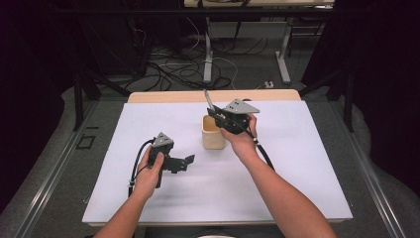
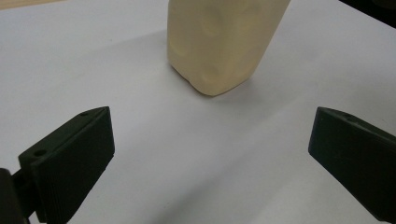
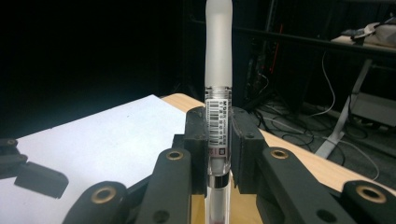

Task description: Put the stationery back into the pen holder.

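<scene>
Pen [image 3: 218, 93] in right gripper [image 3: 218, 140] above cup [image 1: 213, 132]

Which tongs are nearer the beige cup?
The right. The right tongs hold a pen just above the cup, at its rim. The left tongs sit open on the white sheet, apart from the cup.

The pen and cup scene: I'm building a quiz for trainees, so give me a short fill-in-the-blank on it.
1. The right gripper is shut on a ____.
2. The left gripper's jaws are ____.
3. The beige cup stands on a ____ sheet.

Missing words: pen; open; white
</scene>
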